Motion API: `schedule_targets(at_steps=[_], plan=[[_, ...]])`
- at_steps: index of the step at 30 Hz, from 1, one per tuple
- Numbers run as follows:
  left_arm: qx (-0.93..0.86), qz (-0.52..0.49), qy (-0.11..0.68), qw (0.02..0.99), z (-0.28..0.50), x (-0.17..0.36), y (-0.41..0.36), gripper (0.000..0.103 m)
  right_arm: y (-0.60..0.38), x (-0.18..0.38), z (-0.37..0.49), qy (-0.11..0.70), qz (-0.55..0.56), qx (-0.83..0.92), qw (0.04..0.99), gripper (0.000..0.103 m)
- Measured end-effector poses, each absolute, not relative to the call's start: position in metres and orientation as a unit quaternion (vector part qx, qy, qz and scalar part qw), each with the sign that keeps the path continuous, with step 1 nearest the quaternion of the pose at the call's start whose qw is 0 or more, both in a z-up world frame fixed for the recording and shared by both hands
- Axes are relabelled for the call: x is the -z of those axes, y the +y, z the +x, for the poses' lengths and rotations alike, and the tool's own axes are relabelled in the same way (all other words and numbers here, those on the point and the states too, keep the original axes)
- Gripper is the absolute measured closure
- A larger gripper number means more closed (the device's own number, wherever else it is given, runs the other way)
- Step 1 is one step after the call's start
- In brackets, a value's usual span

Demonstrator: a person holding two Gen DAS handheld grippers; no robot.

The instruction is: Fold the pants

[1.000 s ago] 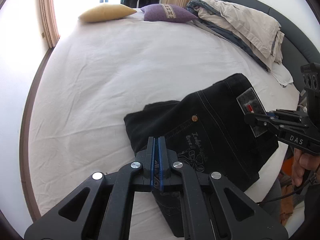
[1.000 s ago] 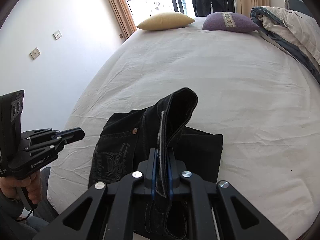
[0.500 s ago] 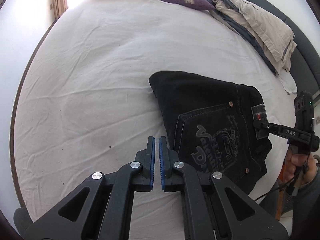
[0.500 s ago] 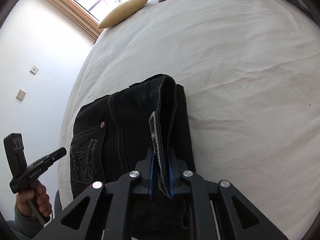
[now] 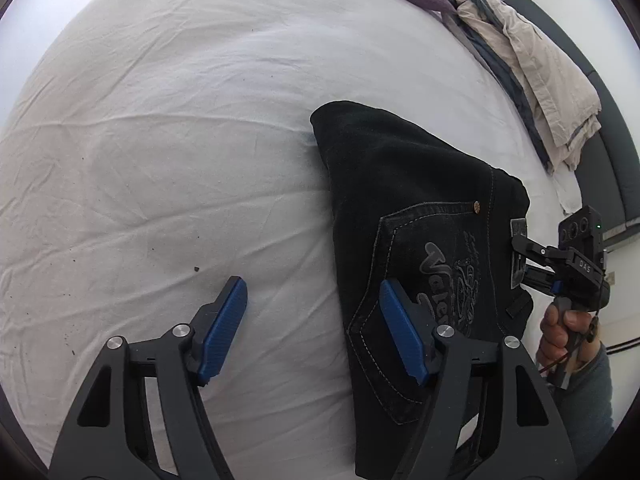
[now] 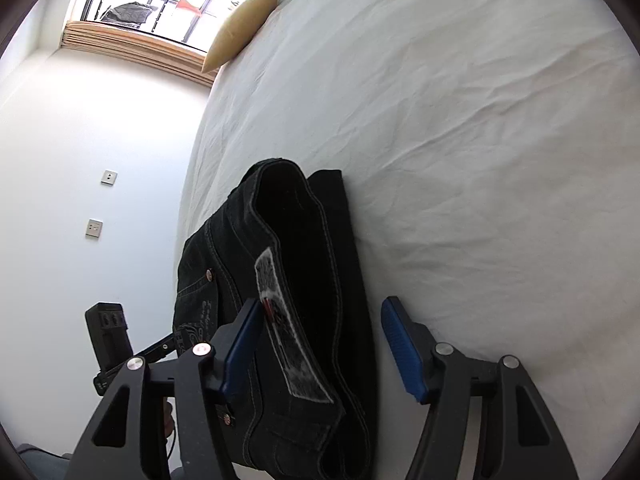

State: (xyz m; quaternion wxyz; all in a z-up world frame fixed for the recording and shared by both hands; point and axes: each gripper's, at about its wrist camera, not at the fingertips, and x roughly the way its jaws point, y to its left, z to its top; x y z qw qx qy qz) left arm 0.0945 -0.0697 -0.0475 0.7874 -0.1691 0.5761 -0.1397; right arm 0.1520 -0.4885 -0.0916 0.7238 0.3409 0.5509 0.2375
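The folded black pants lie near the bed's edge. The left gripper is spread wide, empty, straddling their side. Only the right wrist view shows the raised waistband between the right gripper's spread jaws, unpinched

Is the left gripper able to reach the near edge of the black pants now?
Probably yes. The left gripper is open, with one of its fingers already over the pants on the bed, and nothing lies between.
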Motion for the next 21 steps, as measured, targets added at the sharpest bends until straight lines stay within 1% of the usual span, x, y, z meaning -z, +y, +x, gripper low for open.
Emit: schedule_targets(at_steps=[2, 4, 8, 9, 12, 13, 15, 17, 18, 19, 20, 21], plan=[[0.141, -0.179, 0.584, 0.779, 0.099, 0.052, -0.069, 0.031, -0.484, 0.093, 0.155, 0.556, 0.344, -0.247, 0.715, 0.058], [0.145, -0.188, 0.587, 0.774, 0.100, 0.049, -0.067, 0.031, -0.480, 0.096, 0.158, 0.558, 0.346, -0.252, 0.711, 0.064], [0.174, -0.234, 0.577, 0.763, 0.092, 0.039, -0.052, 0.031, -0.487, 0.098, 0.151, 0.546, 0.363, -0.264, 0.707, 0.067], [0.179, -0.236, 0.573, 0.764, 0.090, 0.036, -0.051, 0.026, -0.487, 0.098, 0.150, 0.544, 0.366, -0.265, 0.707, 0.067], [0.215, -0.239, 0.570, 0.756, 0.089, 0.032, -0.059, 0.025, -0.488, 0.102, 0.156, 0.543, 0.378, -0.270, 0.699, 0.067], [0.224, -0.238, 0.571, 0.753, 0.090, 0.034, -0.064, 0.025, -0.488, 0.102, 0.156, 0.543, 0.380, -0.271, 0.698, 0.067], [0.236, -0.223, 0.584, 0.743, 0.094, 0.044, -0.079, 0.021, -0.486, 0.101, 0.156, 0.543, 0.377, -0.272, 0.699, 0.067], [0.224, -0.212, 0.598, 0.740, 0.096, 0.062, -0.086, 0.021, -0.485, 0.099, 0.155, 0.543, 0.372, -0.269, 0.703, 0.068], [0.224, -0.209, 0.594, 0.744, 0.099, 0.064, -0.089, 0.026, -0.484, 0.097, 0.155, 0.543, 0.366, -0.266, 0.707, 0.068], [0.227, -0.201, 0.591, 0.748, 0.100, 0.063, -0.094, 0.037, -0.483, 0.093, 0.154, 0.544, 0.357, -0.263, 0.713, 0.071], [0.236, -0.203, 0.597, 0.739, 0.102, 0.065, -0.099, 0.064, -0.479, 0.088, 0.152, 0.543, 0.346, -0.260, 0.720, 0.073], [0.233, -0.197, 0.598, 0.741, 0.103, 0.064, -0.103, 0.069, -0.475, 0.082, 0.151, 0.543, 0.329, -0.254, 0.729, 0.075]])
